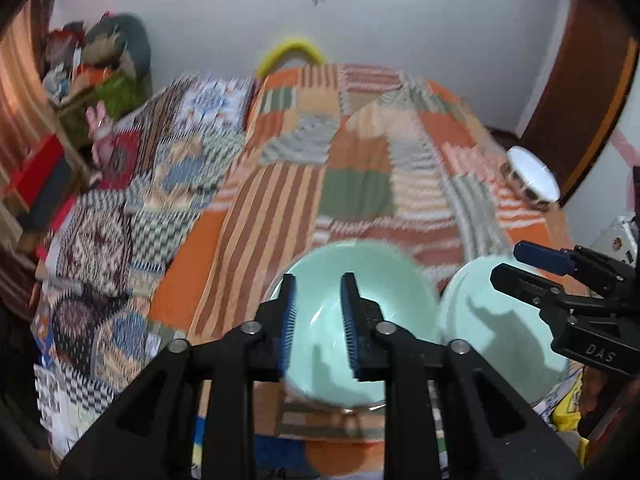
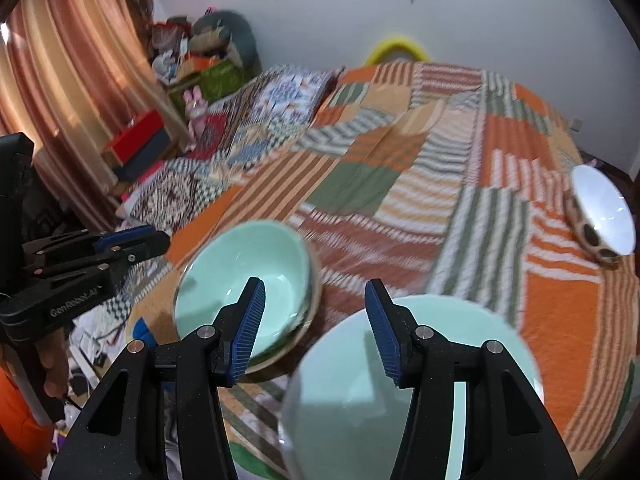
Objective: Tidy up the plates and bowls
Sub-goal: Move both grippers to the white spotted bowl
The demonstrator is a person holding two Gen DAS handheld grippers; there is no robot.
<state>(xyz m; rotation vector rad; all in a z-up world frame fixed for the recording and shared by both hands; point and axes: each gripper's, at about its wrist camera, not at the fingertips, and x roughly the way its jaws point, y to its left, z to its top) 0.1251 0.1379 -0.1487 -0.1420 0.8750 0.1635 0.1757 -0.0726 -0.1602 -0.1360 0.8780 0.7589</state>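
**Two mint bowls on the bed, both grippers hanging above them**

Blurry all over, so fine detail on the patchwork bedspread [image 1: 280,200] mostly lost. Left mint-green bowl [image 1: 352,312] partly covered by the left gripper [image 1: 318,312] in the left wrist view; near rim hidden behind the black arms. Looks to be nested in a second, paler bowl, with only a beige rim peeking out underneath; can't say for sure. Right mint-green bowl [image 2: 440,380] cut off at the bottom edge in the right wrist view and overlapped by the right gripper [image 2: 316,332]. Clutter pile [image 2: 200,52] in the far corner too smeared to sort out.

Left gripper angled steeply down over the left bowl, jaws spread a little, nothing between them, no contact with the bowl. Right gripper pitched down likewise, jaws spread wider, empty, straddling the gap between the two bowls. A bit of a hand [image 2: 56,372] visible under the left gripper in the right wrist view.

Both mint bowls sitting mouth-up at the near end of the bed, just beside each other. White bowl with a spotted outside [image 2: 604,216] well apart near the right edge of the bed, tipped on its side, mouth facing up and towards the cameras.
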